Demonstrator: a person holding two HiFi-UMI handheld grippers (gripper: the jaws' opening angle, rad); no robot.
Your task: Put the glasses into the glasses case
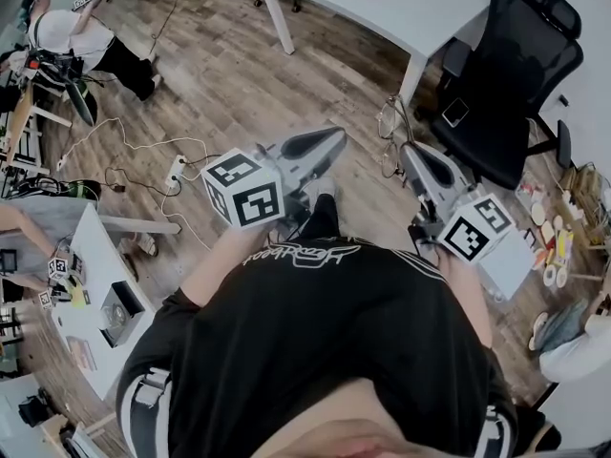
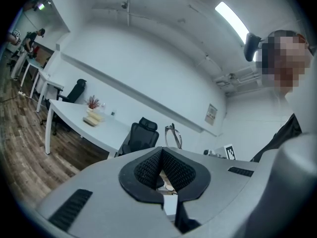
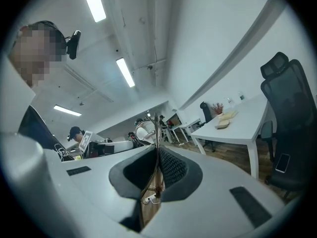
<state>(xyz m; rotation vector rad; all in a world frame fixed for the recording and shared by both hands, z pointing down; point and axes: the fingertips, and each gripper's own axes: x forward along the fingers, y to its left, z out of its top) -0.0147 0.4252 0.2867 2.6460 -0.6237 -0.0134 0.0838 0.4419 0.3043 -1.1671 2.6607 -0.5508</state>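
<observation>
The left tongs (image 1: 332, 139) are held level in front of the person, jaws closed together with nothing between them. They are probably being kept free to steady the glasses case. The right tongs (image 1: 409, 153) are pinched shut on the glasses (image 1: 389, 134), gripping the thin frame by one side arm so the lenses stick out past the tips, in mid-air above the wooden floor (image 1: 220, 84). The glasses hang near the left tongs' tips, just to their right. No glasses case can be made out for certain.
</observation>
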